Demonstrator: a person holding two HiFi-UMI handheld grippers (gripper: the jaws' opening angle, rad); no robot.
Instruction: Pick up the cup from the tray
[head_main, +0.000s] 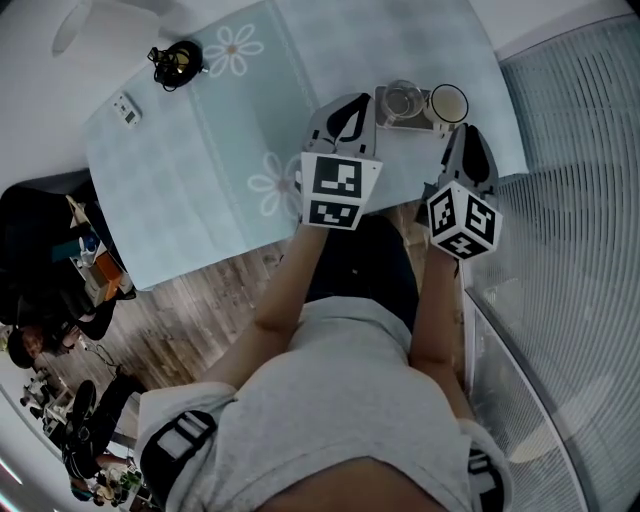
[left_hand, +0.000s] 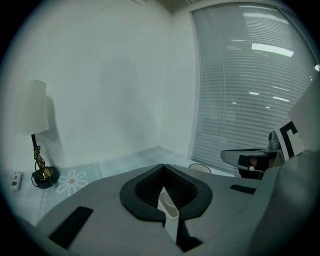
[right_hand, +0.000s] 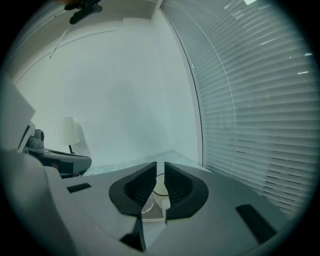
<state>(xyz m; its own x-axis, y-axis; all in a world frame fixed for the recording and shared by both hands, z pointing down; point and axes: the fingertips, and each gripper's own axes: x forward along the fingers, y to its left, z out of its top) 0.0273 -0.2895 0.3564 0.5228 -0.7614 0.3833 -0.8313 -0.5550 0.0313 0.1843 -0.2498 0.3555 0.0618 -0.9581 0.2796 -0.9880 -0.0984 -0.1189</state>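
Observation:
A small grey tray (head_main: 424, 122) sits at the table's right near corner. On it stand a clear glass (head_main: 403, 100) and a white cup (head_main: 448, 103). My left gripper (head_main: 351, 103) hovers just left of the tray, jaws shut and empty (left_hand: 163, 171). The cup's rim (left_hand: 200, 168) peeks over its right jaw. My right gripper (head_main: 470, 132) is just short of the white cup, shut with only a slit between the pads (right_hand: 160, 167). Through that slit show the cup's rim (right_hand: 159, 192) and the tray (right_hand: 152, 214). Nothing is held.
A pale blue tablecloth (head_main: 200, 160) with daisy prints covers the table. A lamp's black base (head_main: 178, 60) and a white remote (head_main: 125, 108) lie far left. Window blinds (head_main: 580, 150) curve close along the right. Wooden floor and clutter (head_main: 90, 270) lie below the table's near edge.

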